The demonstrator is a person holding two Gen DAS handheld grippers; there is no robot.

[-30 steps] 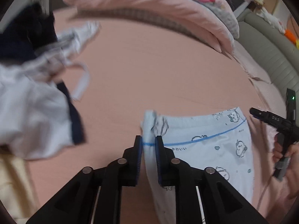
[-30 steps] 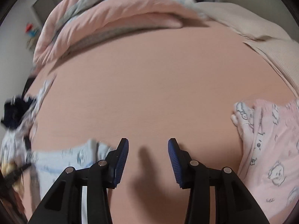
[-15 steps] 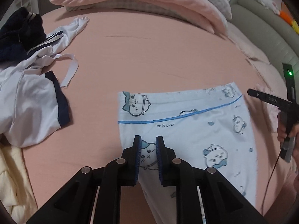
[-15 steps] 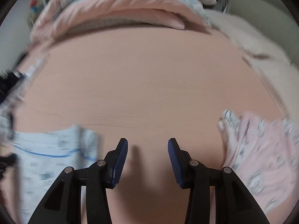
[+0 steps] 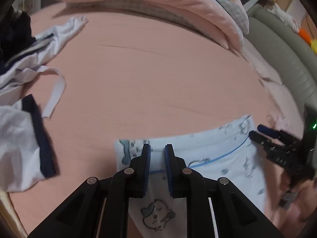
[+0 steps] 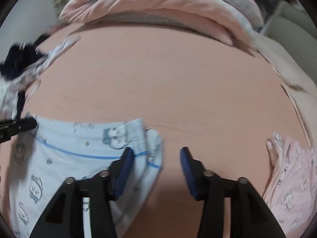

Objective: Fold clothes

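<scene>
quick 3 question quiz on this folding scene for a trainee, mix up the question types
1. True or false: the left gripper is clamped on the light blue printed garment.
2. Multiple choice: the pink printed garment in the right wrist view lies A) under the blue one, B) apart from it, at the right edge, C) on the pillows.
3. Fill in: the right gripper has ____ pressed between its pads.

Key
1. True; fabric runs through its nearly closed pads.
2. B
3. Nothing; its jaws are opening beside the blue garment's bunched corner, above the pink bedsheet.
</scene>
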